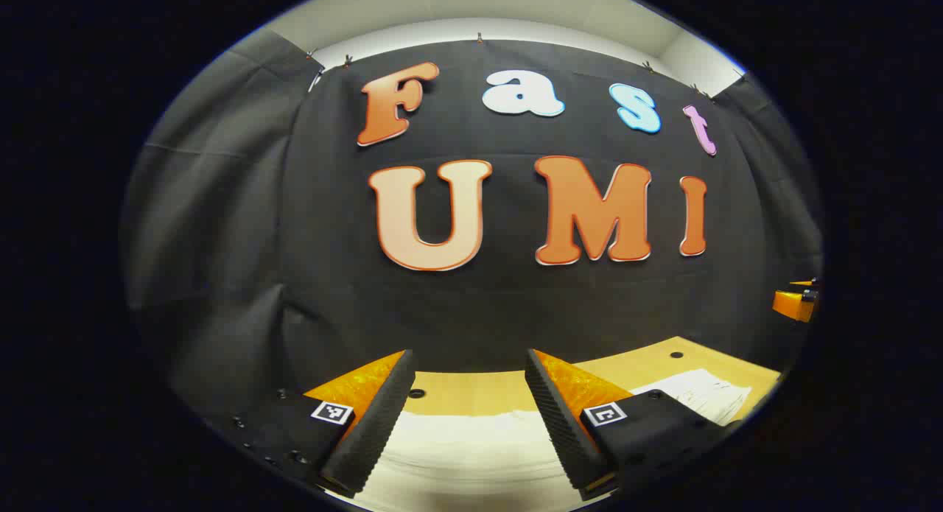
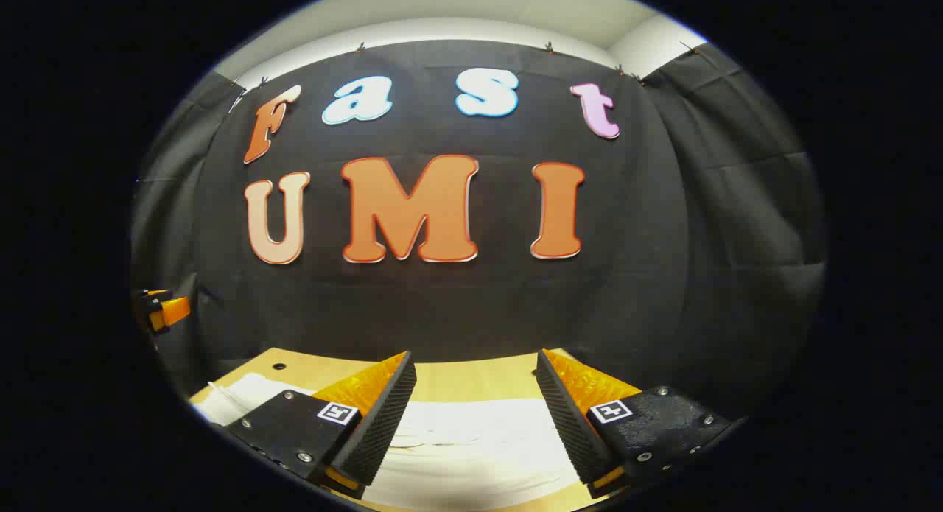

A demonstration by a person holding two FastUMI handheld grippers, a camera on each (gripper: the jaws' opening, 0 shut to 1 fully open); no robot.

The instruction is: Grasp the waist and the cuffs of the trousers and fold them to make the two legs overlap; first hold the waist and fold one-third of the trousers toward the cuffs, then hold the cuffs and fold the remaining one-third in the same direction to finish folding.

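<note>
Both tools, left (image 1: 465,416) and right (image 2: 475,416), hang spread above the pale, smooth trousers (image 2: 479,438) on the wooden table (image 2: 471,383).

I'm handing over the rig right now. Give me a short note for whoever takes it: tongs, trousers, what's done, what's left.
Left tongs: open, holding nothing, above the white trousers on the wooden table.
Right tongs: open, holding nothing, above the same cloth.
Trousers: lying flat on the table; how far they are folded cannot be told from here, nor which end is the waist.
Done: no grasp in place.
Left: check the layout, overlap the legs if needed, fold the waist third toward the cuffs, then the cuff third the same way.
</note>
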